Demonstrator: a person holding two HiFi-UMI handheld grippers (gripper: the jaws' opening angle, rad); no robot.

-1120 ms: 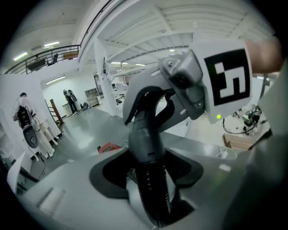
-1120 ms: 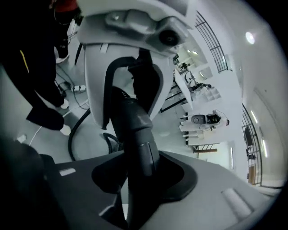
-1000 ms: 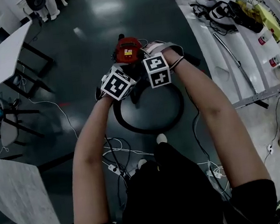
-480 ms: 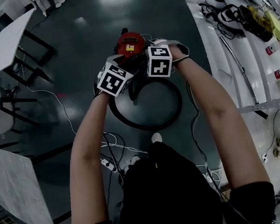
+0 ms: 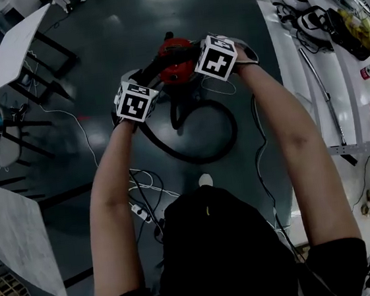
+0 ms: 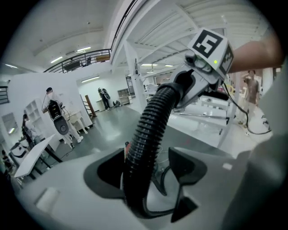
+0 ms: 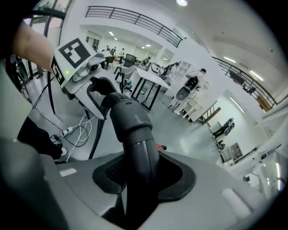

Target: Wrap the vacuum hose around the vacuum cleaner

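The red vacuum cleaner (image 5: 175, 51) stands on the dark floor ahead of both hands. Its black ribbed hose (image 5: 202, 154) lies in a loop on the floor below it. My left gripper (image 5: 139, 81) is open. Its jaws have just been opening, and the ribbed hose (image 6: 146, 134) runs up between them, against the left jaw and apart from the right one. My right gripper (image 5: 195, 66) is shut on the hose's smooth grey end piece (image 7: 135, 134). The stretch between the two grippers is held above the vacuum. Each gripper view shows the other gripper on the hose.
White tables (image 5: 12, 54) and chairs stand at the upper left, and a pale slab (image 5: 13, 243) at the lower left. A long white bench (image 5: 306, 77) with tools runs down the right. Cables and a power strip (image 5: 142, 212) lie on the floor near my shoe (image 5: 205, 179).
Both hands have moved further from the body toward the vacuum and apart, the left one to the left, the right one to the right. Both marker cubes have rolled.
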